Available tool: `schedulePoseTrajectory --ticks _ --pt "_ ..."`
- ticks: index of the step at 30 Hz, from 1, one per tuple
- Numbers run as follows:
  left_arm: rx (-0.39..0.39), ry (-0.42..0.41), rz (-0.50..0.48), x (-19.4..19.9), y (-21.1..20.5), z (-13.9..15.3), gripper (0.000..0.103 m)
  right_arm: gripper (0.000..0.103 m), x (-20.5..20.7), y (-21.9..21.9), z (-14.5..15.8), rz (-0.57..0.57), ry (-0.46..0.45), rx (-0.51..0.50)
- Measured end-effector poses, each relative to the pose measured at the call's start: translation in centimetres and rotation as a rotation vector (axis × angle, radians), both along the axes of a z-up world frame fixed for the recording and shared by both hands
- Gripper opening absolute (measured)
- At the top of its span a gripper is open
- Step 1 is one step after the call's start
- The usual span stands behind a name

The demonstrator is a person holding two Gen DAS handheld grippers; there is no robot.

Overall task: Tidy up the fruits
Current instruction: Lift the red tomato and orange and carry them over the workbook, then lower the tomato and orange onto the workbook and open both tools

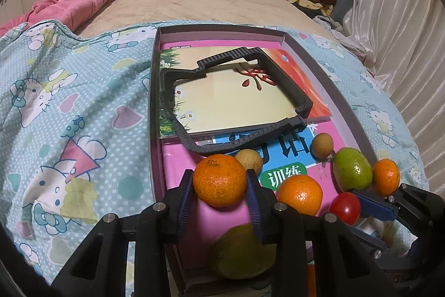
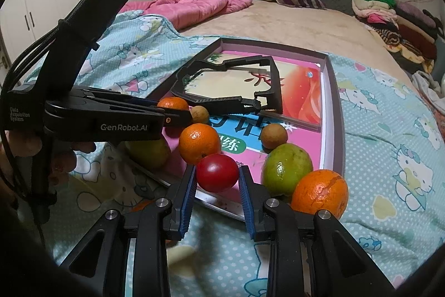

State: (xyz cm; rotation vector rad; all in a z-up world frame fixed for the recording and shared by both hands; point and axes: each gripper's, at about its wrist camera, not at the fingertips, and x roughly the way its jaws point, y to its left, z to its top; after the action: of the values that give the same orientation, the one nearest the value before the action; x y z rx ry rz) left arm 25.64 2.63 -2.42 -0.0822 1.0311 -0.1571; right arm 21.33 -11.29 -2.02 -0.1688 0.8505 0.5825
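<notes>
My left gripper (image 1: 219,184) is shut on an orange mandarin (image 1: 219,180), held just above the pink book in the shallow grey tray (image 1: 151,102). In the right wrist view the left gripper (image 2: 178,113) comes in from the left with that mandarin (image 2: 172,103) at its tip. A red tomato (image 2: 217,176) sits between the blue pads of my right gripper (image 2: 217,180), which is shut on it at the tray's near edge (image 2: 336,102). The left wrist view shows this tomato (image 1: 345,208) at the lower right.
Loose on the books lie a mandarin (image 2: 199,142), a green fruit (image 2: 287,168), a larger orange (image 2: 319,192), two brown longans (image 2: 274,136) and a yellow-green fruit (image 1: 244,252). A black plastic frame (image 1: 233,99) rests further back. A patterned blanket surrounds the tray.
</notes>
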Motion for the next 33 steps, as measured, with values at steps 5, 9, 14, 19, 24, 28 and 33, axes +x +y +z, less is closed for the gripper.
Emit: schedulePoseTrajectory --ticks 5,9,14,19,24,28,33 --pt "0.001 0.002 -0.001 0.0 -0.1 -0.1 0.037 0.036 -0.1 -0.1 0.1 0.001 0.0 0.012" --pt "0.001 0.004 -0.009 -0.2 -0.2 -0.1 0.037 0.039 -0.3 -0.4 0.2 -0.001 -0.002 0.019" --pt "0.013 -0.006 -0.015 -0.3 -0.4 -0.2 0.037 0.045 -0.9 -0.6 0.6 0.006 -0.019 0.03" --pt "0.007 -0.007 -0.015 -0.4 -0.5 -0.2 0.037 0.048 -1.2 -0.8 0.8 0.011 -0.023 0.045" --pt "0.011 -0.015 -0.011 -0.6 -0.4 0.0 0.038 0.054 -1.6 -1.0 1.0 0.015 -0.035 0.059" --pt "0.009 -0.019 0.001 -0.9 0.0 0.3 0.04 0.056 -2.0 -1.1 1.3 0.016 -0.054 0.057" --pt "0.006 -0.03 0.005 -1.4 0.1 0.8 0.044 0.057 -2.2 -1.2 1.4 0.013 -0.058 0.058"
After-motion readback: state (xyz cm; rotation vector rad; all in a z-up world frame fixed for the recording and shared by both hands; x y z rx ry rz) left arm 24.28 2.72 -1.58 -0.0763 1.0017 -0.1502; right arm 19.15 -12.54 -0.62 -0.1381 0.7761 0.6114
